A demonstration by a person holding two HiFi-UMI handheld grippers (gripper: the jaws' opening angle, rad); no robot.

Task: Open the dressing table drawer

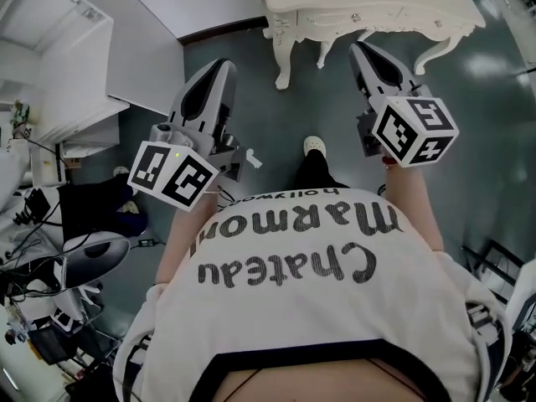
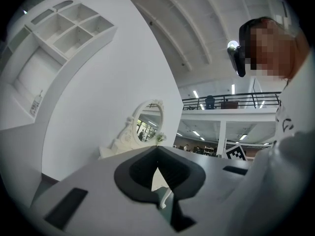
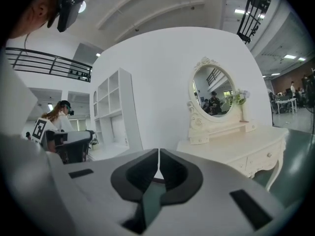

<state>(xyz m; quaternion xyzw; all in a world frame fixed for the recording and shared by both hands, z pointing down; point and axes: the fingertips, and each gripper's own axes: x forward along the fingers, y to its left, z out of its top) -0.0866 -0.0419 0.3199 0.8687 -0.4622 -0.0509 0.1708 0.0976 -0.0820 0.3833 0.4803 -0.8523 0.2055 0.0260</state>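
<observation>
Person wears a white short-sleeved tee point(image 1: 318, 308) w/ black print "Chateau Marmont" plus a small "hollywood", and black trim at the hem toward 6 o'clock. Dark trousers point(image 1: 314, 172) and a white shoe point(image 1: 313, 145) show at 12 o'clock of the tee. Both the left gripper point(image 1: 223, 64) and right gripper point(image 1: 358, 48) are pale grey tapered shells w/ black inset panels, each w/ a white cube of black square markers at the rear: left cube point(image 1: 174, 174), w/ a small green dot on its top edge, and right cube point(image 1: 414, 130).
</observation>
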